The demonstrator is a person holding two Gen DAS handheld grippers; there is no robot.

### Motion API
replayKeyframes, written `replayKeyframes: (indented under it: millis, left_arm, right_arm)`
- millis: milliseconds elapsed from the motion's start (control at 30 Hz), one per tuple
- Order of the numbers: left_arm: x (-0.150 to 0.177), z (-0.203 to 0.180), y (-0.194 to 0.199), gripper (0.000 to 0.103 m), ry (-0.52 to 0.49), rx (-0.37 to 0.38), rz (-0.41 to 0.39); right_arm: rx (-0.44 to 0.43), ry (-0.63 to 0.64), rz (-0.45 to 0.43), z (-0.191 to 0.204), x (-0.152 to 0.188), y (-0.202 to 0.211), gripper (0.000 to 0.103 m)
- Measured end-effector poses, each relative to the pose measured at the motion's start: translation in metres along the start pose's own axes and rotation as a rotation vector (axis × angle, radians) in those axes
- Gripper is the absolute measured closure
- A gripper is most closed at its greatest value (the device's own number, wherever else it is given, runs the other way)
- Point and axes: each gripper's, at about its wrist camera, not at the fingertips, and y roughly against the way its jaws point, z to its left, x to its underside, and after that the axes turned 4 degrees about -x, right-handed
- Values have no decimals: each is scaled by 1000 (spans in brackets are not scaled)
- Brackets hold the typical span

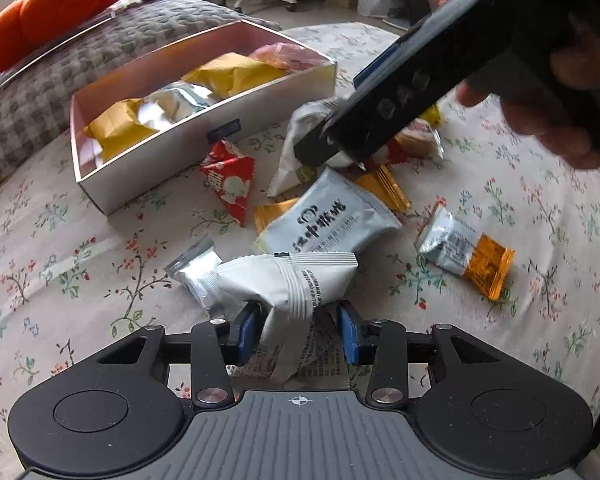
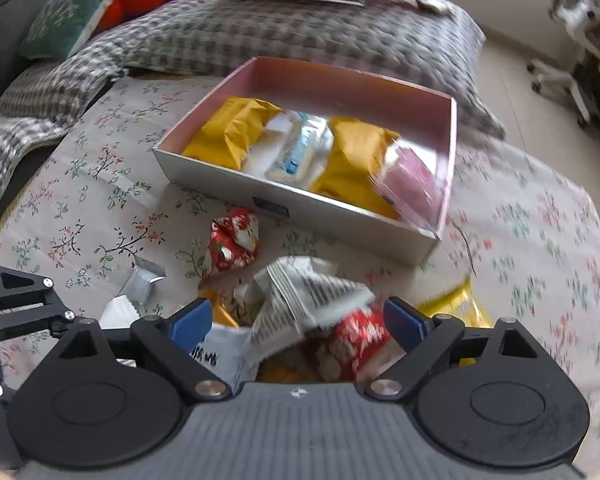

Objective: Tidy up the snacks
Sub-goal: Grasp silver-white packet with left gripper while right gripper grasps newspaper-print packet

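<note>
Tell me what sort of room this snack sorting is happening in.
Most likely a bedroom or living room at home: the snacks lie on a soft floral sheet, a grey checked quilt is bunched behind the pink box, and an orange plush cushion sits on top.

Snack packets [image 1: 328, 220] scattered beside part-filled box [image 1: 204, 136].

box [image 1: 204, 136]: 1 | yellow packets in box [image 2: 228, 132]: 2 | red packets outside [image 1: 230, 178]: 2 | claws [image 1: 298, 322]: 2

Loose snacks [image 1: 332, 216] before box [image 1: 204, 136]
</note>
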Motion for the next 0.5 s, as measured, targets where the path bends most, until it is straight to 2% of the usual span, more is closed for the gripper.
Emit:
replayKeyframes:
  millis: [200,333,433,500]
  left_arm:
    - [-4,11,7,65,63,11,-28]
    - [-5,16,8,65,91,8,-39]
    - [-7,20,11,65,115,0,-54]
    - [-7,23,13,65,131,-4,-63]
  right_arm:
    - [44,73,-34,5,-3,-14,18]
    - [11,65,29,6,0,-24,36]
    - [-8,24,26,6,-1,-18,45]
    - [-45,-40,29,1,-4,-13,47]
